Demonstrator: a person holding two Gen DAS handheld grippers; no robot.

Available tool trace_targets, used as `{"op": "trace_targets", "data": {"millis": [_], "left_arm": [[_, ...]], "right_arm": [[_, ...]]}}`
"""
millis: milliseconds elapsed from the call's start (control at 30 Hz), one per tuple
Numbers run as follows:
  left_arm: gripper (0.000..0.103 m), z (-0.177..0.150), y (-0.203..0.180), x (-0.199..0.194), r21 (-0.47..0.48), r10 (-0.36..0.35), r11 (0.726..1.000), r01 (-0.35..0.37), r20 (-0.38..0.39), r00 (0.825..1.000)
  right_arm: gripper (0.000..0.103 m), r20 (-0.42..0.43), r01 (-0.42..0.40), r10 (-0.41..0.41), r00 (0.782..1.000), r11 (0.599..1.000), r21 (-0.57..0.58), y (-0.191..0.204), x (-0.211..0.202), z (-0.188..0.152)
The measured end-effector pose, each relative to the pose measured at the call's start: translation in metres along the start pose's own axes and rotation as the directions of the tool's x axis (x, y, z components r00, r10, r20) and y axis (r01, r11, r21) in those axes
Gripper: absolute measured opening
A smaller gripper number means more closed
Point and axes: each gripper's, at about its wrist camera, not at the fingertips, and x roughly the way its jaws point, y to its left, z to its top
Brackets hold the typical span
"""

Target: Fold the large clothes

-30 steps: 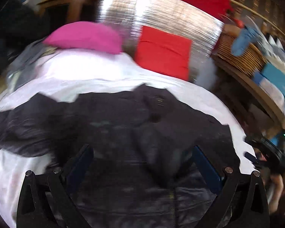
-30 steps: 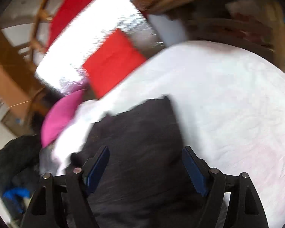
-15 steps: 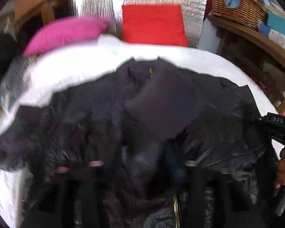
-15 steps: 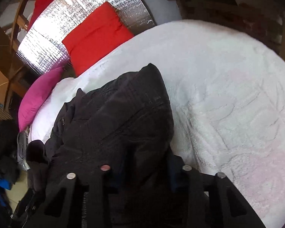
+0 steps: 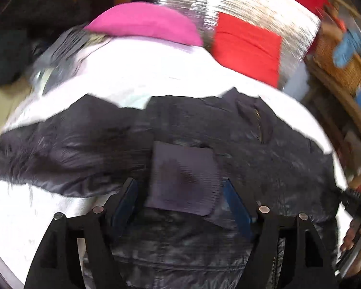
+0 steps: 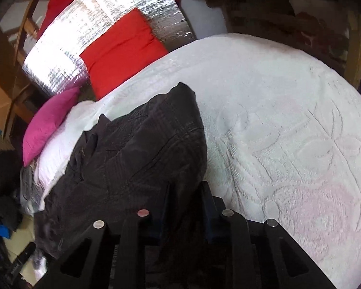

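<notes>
A large black quilted jacket [image 5: 264, 154] lies spread on a white bedspread [image 5: 144, 72]. Its ribbed sleeve cuff [image 5: 183, 180] lies folded over the jacket's middle, between the fingers of my left gripper [image 5: 181, 200], which stands open just above it. In the right wrist view my right gripper [image 6: 185, 204] is shut on the jacket's right edge [image 6: 137, 154], with black fabric pinched between the blue pads. The right gripper also shows at the far right of the left wrist view [image 5: 356, 207].
A pink pillow [image 5: 144, 21] and a red cushion [image 5: 248, 48] sit at the head of the bed against a silver foil panel [image 5: 248, 2]. A wicker basket [image 5: 337, 57] stands on a wooden shelf to the right. Dark clothes [image 6: 2, 192] lie on the floor at left.
My left gripper has opened and let go of the sleeve cuff, now laid over the jacket's middle. My right gripper closed on the jacket's edge and stays shut.
</notes>
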Motion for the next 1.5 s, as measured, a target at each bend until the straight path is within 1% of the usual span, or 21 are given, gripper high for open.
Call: {"op": "trace_targets", "data": {"millis": [100,200,233,267,300,367,433,500,533,567,667,733,767,867,933,1033,1100,1200,1367,1467,1500], "left_arm": [[0.075,-0.002,0.023,0.001,-0.106,-0.04,0.994,0.038,-0.02,0.999],[0.075,0.0,0.022,0.015,-0.116,-0.019,0.993,0.014,-0.043,0.999],[0.075,-0.001,0.019,0.022,-0.104,0.011,0.994,-0.017,-0.053,0.999],[0.075,-0.001,0.017,0.027,-0.092,0.039,0.995,-0.045,-0.068,0.997],[0.075,-0.001,0.017,0.033,-0.078,0.072,0.994,-0.078,-0.087,0.994],[0.075,-0.004,0.012,0.046,-0.037,0.159,0.986,-0.165,-0.129,0.979],[0.075,-0.007,0.013,0.053,-0.029,0.175,0.983,-0.182,-0.175,0.969],[0.075,-0.006,0.02,0.045,-0.069,0.14,0.985,-0.155,-0.192,0.971],[0.075,-0.004,0.024,0.037,-0.088,0.12,0.986,-0.138,-0.185,0.975],[0.075,-0.001,0.032,0.024,-0.116,0.092,0.987,-0.111,-0.163,0.982],[0.078,0.006,0.071,-0.018,-0.223,0.08,0.971,-0.092,-0.06,0.995],[0.091,0.007,0.11,-0.04,-0.318,0.143,0.938,-0.139,-0.009,0.99],[0.091,0.005,0.133,-0.049,-0.378,0.181,0.911,-0.166,0.002,0.984],[0.091,-0.007,0.207,-0.066,-0.579,0.244,0.79,-0.204,-0.009,0.97],[0.091,-0.021,0.256,-0.073,-0.701,0.244,0.688,-0.19,-0.024,0.97],[0.089,-0.035,0.309,-0.073,-0.783,0.223,0.6,-0.163,-0.032,0.974],[0.085,-0.041,0.333,-0.068,-0.814,0.194,0.566,-0.132,-0.024,0.981],[0.058,-0.041,0.363,-0.055,-0.843,0.14,0.532,-0.076,-0.001,0.99],[0.058,-0.042,0.381,-0.034,-0.87,0.126,0.489,-0.062,0.0,0.992],[0.057,-0.029,0.388,-0.033,-0.856,0.137,0.516,-0.02,0.06,0.989],[0.046,-0.028,0.39,-0.029,-0.855,0.139,0.518,-0.024,0.057,0.989]], "right_arm": [[0.027,0.063,0.052,-0.052,0.997,0.999,0.005,0.007,-0.02,0.002],[0.033,0.162,0.063,-0.054,0.985,0.997,-0.054,0.026,-0.045,-0.001],[0.048,0.173,0.054,-0.039,0.984,0.995,-0.084,0.035,-0.049,-0.005],[0.075,0.175,0.048,-0.029,0.984,0.993,-0.105,0.042,-0.051,-0.007],[0.08,0.182,0.031,-0.005,0.983,0.99,-0.139,0.054,-0.053,-0.014],[0.079,0.187,0.014,0.024,0.982,0.979,-0.203,0.074,-0.051,-0.026],[0.077,0.089,0.016,0.012,0.996,0.952,-0.305,0.099,-0.031,-0.041],[0.059,-0.031,0.038,-0.054,0.998,0.926,-0.375,0.112,-0.001,-0.056],[0.049,-0.079,0.047,-0.086,0.993,0.915,-0.4,0.115,0.011,-0.062],[0.049,-0.127,0.065,-0.131,0.983,0.902,-0.426,0.117,0.027,-0.07],[0.049,-0.074,0.066,-0.109,0.991,0.9,-0.432,0.125,0.015,-0.07],[0.049,-0.031,0.0,-0.013,0.999,0.916,-0.401,0.129,-0.005,-0.066],[0.05,-0.004,-0.02,0.02,1.0,0.917,-0.398,0.131,-0.014,-0.066],[0.05,0.026,-0.036,0.052,0.998,0.91,-0.413,0.137,-0.024,-0.072],[0.05,0.008,-0.048,0.057,0.998,0.902,-0.429,0.144,-0.018,-0.079],[0.05,-0.007,-0.048,0.05,0.999,0.891,-0.452,0.151,-0.008,-0.085],[0.05,-0.019,-0.058,0.056,0.998,0.884,-0.464,0.153,-0.006,-0.088],[0.05,-0.023,-0.072,0.069,0.997,0.875,-0.478,0.158,-0.005,-0.092],[0.05,-0.023,-0.076,0.074,0.997,0.866,-0.494,0.165,-0.006,-0.096],[0.05,-0.018,-0.075,0.077,0.997,0.865,-0.495,0.165,-0.007,-0.096],[0.05,-0.018,-0.075,0.076,0.997,0.866,-0.495,0.164,-0.008,-0.096]]}}
